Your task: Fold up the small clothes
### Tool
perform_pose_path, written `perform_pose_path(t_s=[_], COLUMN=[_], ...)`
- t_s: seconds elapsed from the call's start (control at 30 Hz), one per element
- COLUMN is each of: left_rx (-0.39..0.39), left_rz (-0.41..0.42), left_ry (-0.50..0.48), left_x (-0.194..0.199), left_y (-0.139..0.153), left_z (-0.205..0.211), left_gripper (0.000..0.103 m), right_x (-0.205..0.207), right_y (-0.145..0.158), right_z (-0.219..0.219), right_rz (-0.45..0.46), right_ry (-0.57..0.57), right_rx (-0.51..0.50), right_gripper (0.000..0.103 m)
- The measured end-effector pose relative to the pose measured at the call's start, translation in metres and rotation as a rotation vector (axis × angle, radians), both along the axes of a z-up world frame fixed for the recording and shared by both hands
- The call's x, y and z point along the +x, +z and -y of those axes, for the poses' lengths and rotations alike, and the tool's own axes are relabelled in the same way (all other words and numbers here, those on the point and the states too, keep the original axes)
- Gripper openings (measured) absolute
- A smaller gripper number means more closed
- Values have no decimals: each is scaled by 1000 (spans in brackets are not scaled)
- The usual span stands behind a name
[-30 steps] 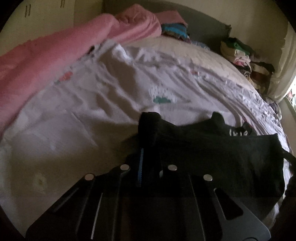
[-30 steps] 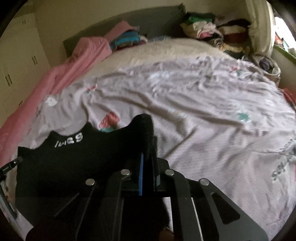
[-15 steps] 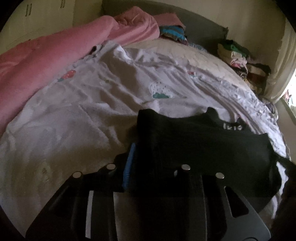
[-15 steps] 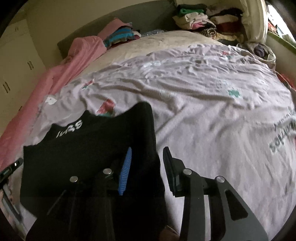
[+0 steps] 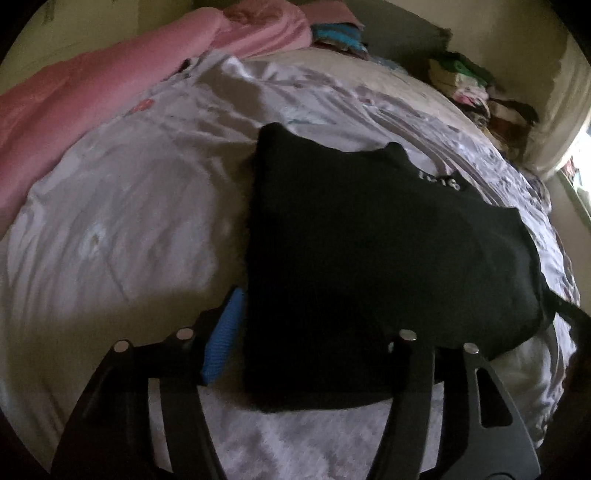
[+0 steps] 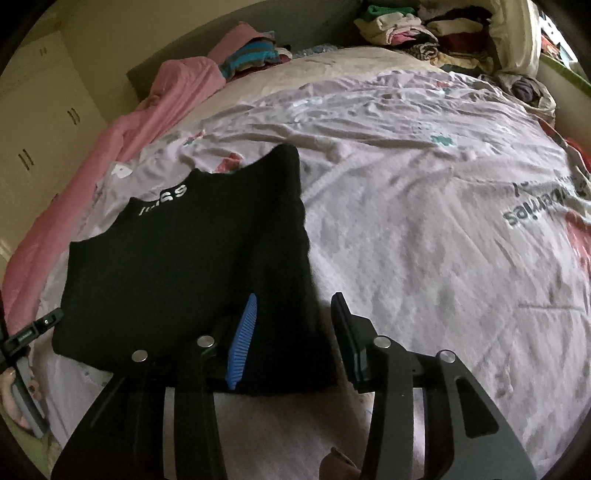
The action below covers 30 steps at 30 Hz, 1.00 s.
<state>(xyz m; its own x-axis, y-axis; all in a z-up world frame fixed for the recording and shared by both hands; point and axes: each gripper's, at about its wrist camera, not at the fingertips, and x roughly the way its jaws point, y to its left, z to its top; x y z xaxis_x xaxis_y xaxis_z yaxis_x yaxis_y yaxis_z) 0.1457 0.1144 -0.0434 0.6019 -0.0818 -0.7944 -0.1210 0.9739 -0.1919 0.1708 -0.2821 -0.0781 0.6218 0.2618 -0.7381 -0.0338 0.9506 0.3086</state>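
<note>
black garment [image 5: 369, 258], small, lies flat on the pale printed bedsheet [image 5: 122, 206], near side of the bed. white lettering at the neckline faces away from both cameras. it reads as already folded at least once: straight side edges, a compact rectangular outline, near hem looking doubled. layer count cannot be told, the fabric is too dark.

left gripper [image 5: 314, 332]: jaws have just been opening and stand wide. the garment's near left corner lies between them, blue pad [image 5: 225, 343] just beside the cloth edge and not pressing on it. the other finger is mostly lost against the black cloth. judged released.

right gripper [image 6: 291, 328]: jaws parted, moderate gap, eased in slightly after opening. near right corner of the garment lies between the fingers; blue pad [image 6: 242, 338] sits over the cloth, the black finger stands off over bare sheet. no pinch seen. judged released.

progress, as a judgement: a fold on this piece looks just laid down, both corners let go. still fairly broad, so one more fold across may be wanted, then moving it aside.

left to do: heap of unfolded clothes [image 6: 424, 33] at the far end of the bed, well apart from the black piece. pink blanket [image 5: 92, 92] along the left edge. a few folded items [image 6: 251, 55] near it.
</note>
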Motion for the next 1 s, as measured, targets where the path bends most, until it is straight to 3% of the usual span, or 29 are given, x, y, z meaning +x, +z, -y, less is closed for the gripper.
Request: perform_pose_path(t_s=[0.03,0.07,0.1,0.17,0.2,0.63,1.0], left_rx=[-1,2,-2,-59,-52,16,46], left_rz=[-2,-8,-21,-37,-38,-23,-14], left_ry=[3,1,-4,-21,-19,-23,-26], left_x=[-1,-2,-3,-7,-8,-30,-41], left_y=[0,-2,-5,-10,-10,-5,-1], left_z=[-1,-1,-1,-2,-2,7,14], left_gripper=[53,50,34,16,15,18,18], right_x=[-2,-3,-5,-10,-12,-30,-51], right_y=[-1,-3,-3,-2,-2,-5,2], right_z=[1,2,3,6,7,4,8], right_rz=[-5,-6,-4,7,13,17,37], right_ry=[2,5,6,-4,-11,-38,-57], right_rx=[7,6,2,4,5,-57,-70], right_gripper=[17,11,9,7,7,10,22])
